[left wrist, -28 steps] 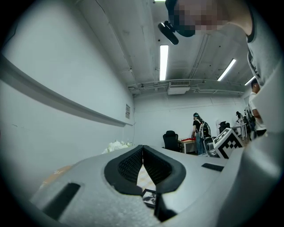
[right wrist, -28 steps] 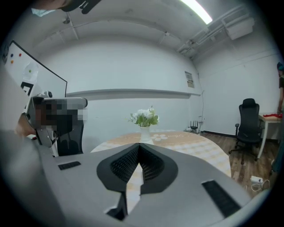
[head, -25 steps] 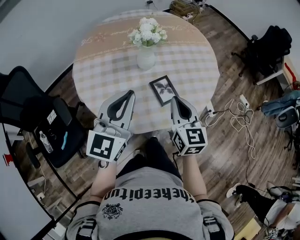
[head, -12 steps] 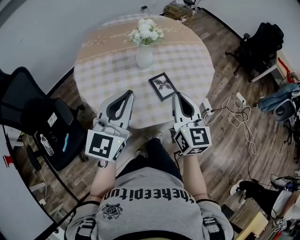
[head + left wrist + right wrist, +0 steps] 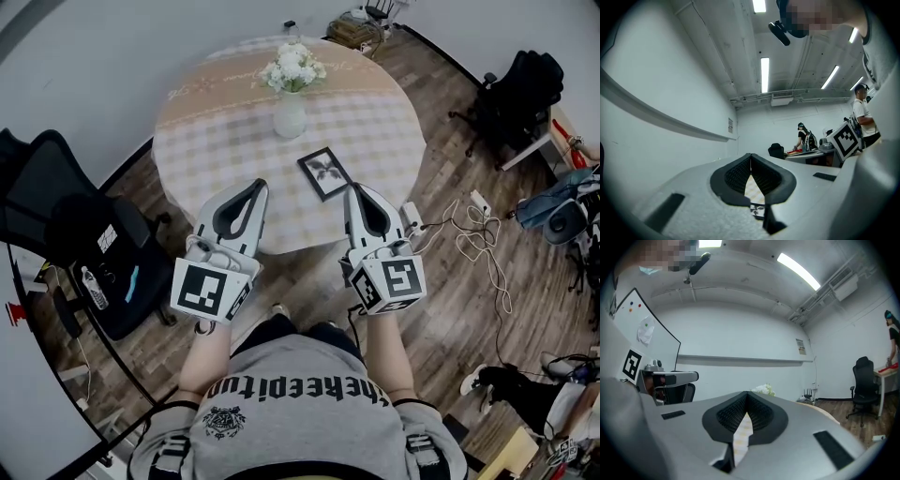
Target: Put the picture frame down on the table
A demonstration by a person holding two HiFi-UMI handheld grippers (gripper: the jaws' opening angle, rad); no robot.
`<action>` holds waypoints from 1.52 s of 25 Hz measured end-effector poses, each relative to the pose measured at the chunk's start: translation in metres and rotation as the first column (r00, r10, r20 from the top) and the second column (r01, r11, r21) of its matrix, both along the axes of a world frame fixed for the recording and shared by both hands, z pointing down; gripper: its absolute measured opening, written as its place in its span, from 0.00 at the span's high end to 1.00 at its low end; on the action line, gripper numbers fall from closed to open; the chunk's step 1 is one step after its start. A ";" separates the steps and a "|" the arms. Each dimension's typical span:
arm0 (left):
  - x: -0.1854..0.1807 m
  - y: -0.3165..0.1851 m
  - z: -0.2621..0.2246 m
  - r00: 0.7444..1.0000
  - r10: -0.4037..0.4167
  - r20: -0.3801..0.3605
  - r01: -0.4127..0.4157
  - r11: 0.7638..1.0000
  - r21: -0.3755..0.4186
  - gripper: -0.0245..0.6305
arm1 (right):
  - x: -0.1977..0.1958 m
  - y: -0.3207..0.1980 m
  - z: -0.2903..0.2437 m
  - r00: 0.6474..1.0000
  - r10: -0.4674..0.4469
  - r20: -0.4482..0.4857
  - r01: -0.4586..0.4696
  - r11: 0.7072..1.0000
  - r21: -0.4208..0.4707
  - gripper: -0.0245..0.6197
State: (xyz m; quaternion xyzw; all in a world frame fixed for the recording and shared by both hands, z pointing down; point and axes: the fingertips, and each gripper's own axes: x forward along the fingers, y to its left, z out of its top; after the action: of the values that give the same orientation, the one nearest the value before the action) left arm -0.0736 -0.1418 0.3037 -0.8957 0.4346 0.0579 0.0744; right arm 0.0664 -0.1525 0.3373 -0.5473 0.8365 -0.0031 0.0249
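Note:
The black picture frame point(image 5: 325, 172) lies flat on the round checked table point(image 5: 216, 141), near its front edge, with nothing holding it. My left gripper point(image 5: 259, 185) hovers over the table's near edge to the left of the frame, jaws closed tip to tip and empty. My right gripper point(image 5: 354, 190) is just in front of the frame's near corner, also shut and empty. In the left gripper view the pads point(image 5: 738, 176) meet, and a sliver of the frame point(image 5: 757, 211) shows below them. In the right gripper view the gripper point(image 5: 747, 393) is shut, with only tablecloth behind it.
A white vase of flowers point(image 5: 290, 114) stands mid-table beyond the frame. A black office chair point(image 5: 56, 216) sits left of the table. Cables point(image 5: 473, 225) trail on the wood floor at the right, with a black chair point(image 5: 525, 89) further back.
The view has drawn back a little from the table. Both grippers stay shut and about where they were. The frame has not moved on the table.

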 end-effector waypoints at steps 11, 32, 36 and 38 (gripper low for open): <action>0.020 0.037 -0.007 0.998 -0.057 -0.010 0.057 0.998 0.003 0.94 | 0.012 0.030 -0.016 0.997 -0.079 -0.020 0.079 0.997 0.024 0.95; 0.051 0.129 -0.021 0.969 -0.246 -0.035 0.247 0.968 0.042 0.94 | 0.044 0.100 -0.024 0.972 -0.232 -0.027 0.233 0.971 0.050 0.95; 0.059 0.140 -0.020 0.962 -0.270 -0.035 0.272 0.961 0.043 0.94 | 0.052 0.108 -0.023 0.967 -0.252 -0.027 0.253 0.966 0.046 0.95; 0.063 0.144 -0.020 0.960 -0.279 -0.034 0.280 0.959 0.041 0.94 | 0.056 0.112 -0.022 0.965 -0.261 -0.024 0.261 0.964 0.044 0.95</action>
State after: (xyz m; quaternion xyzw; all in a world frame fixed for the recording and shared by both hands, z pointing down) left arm -0.0105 0.0025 0.2841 -0.8226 0.5562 0.0690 0.0962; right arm 0.1219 -0.0410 0.3157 -0.4317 0.9014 0.0182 0.0294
